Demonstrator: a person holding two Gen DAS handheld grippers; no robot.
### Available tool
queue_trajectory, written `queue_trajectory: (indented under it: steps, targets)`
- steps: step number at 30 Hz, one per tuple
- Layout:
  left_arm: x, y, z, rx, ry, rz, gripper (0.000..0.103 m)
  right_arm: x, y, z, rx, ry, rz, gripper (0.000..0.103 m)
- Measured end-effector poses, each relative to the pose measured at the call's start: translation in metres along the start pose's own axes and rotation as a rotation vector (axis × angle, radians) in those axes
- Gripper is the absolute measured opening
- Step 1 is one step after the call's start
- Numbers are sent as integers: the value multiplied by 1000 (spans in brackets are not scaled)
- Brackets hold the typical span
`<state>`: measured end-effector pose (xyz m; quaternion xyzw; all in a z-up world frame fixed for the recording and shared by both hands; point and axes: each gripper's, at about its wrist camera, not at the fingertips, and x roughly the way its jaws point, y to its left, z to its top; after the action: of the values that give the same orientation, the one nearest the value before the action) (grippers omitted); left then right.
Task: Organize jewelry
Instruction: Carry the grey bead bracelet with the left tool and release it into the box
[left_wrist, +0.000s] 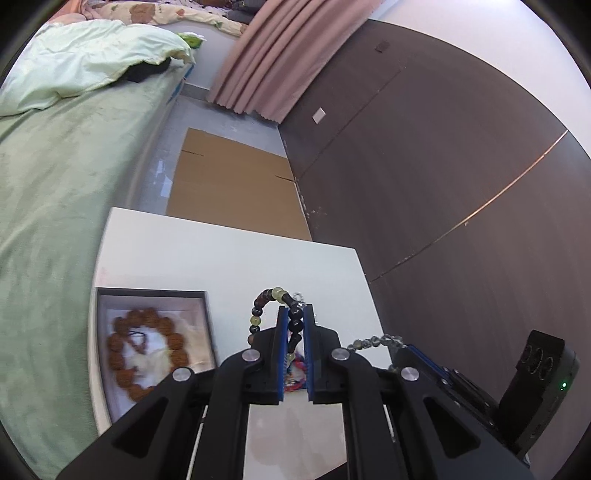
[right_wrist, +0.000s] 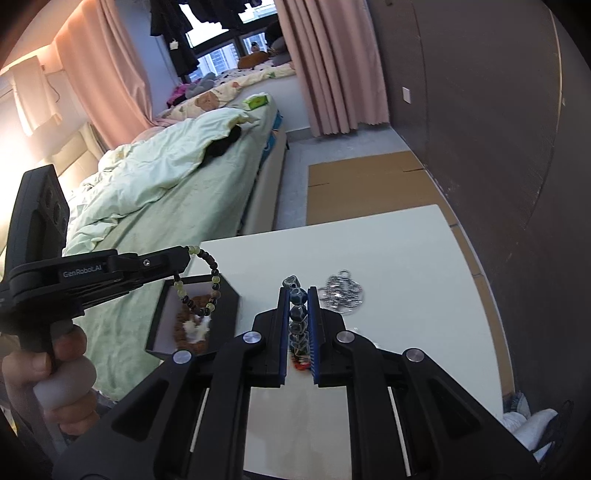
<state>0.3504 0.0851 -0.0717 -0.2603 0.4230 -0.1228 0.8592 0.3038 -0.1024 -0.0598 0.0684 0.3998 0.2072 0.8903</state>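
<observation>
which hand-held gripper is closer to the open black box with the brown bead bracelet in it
Left. The left hand-held gripper, shut on a dark-and-yellow bead bracelet, hangs just over the open black box. The right hand-held gripper, clamping blue ceramic beads, sits farther along the white table.

Right tool (right_wrist: 298, 295) clamped on blue bead bracelet (right_wrist: 297, 314) above white table (right_wrist: 388, 251), silver chain (right_wrist: 341, 291) beside.

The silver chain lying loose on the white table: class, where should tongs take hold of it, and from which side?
Pinch the silver chain at its heaped middle, coming straight down from above. It lies flat in a tangled pile on the white table, so no edge offers a side grip. Both tongs are full: right holds blue beads, left a dark bracelet.
</observation>
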Motion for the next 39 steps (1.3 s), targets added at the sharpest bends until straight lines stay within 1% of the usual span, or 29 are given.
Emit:
queue_trajectory:
  steps: [6, 10, 11, 12, 14, 16, 17, 19, 21, 22, 23, 25, 26, 29, 32, 34, 35, 36, 39]
  targets:
    - [-18, 28, 0, -33, -14, 37, 6, -6, 21, 0, -38, -33, 30, 10]
    - [-23, 47, -2, -50, -3, 63, 6, 0, 28, -3, -52, -16, 43, 10]
    - [-24, 52, -3, -63, -3, 73, 8, 0, 30, -4, -57, -13, 47, 10]
    - [-23, 58, -3, -79, 5, 80, 12, 1, 33, -4, -63, -11, 54, 10]
    - [-24, 65, -2, -94, 2, 89, 34, 0, 38, -4, -75, -7, 74, 10]
    - [-28, 71, -1, -95, -17, 129, 46, -1, 44, -4, -96, -3, 86, 10]
    - [-30, 73, 1, -97, -23, 138, 47, 0, 49, -3, -111, 1, 92, 10]
    - [-38, 75, 2, -108, -30, 123, 47, 5, 58, 0, -139, 16, 90, 10]
    - [-50, 72, 3, -101, -56, 105, 56, 8, 66, 2, -166, 29, 88, 10]
    - [-54, 70, 4, -88, -74, 113, 64, 9, 70, 2, -176, 33, 94, 10]
    - [-59, 69, 4, -72, -93, 130, 67, 9, 74, 4, -186, 39, 104, 10]
    - [-61, 70, 6, -54, -108, 173, 67, 10, 82, 8, -200, 48, 124, 10]
    - [-61, 73, 6, -59, -104, 180, 67, 13, 87, 10, -208, 57, 137, 10]
    - [-65, 82, 8, -104, -94, 152, 67, 25, 104, 14, -242, 89, 158, 10]
    - [-77, 85, 11, -105, -122, 140, 67, 38, 121, 11, -274, 107, 166, 10]
    - [-79, 87, 13, -105, -127, 144, 67, 48, 127, 9, -282, 125, 170, 11]
    - [-79, 88, 13, -110, -123, 144, 67, 56, 131, 6, -282, 148, 177, 11]
    - [-77, 91, 14, -117, -115, 144, 67, 63, 133, 4, -281, 170, 174, 11]
    - [-75, 94, 16, -124, -100, 135, 67, 79, 137, 1, -292, 209, 119, 11]
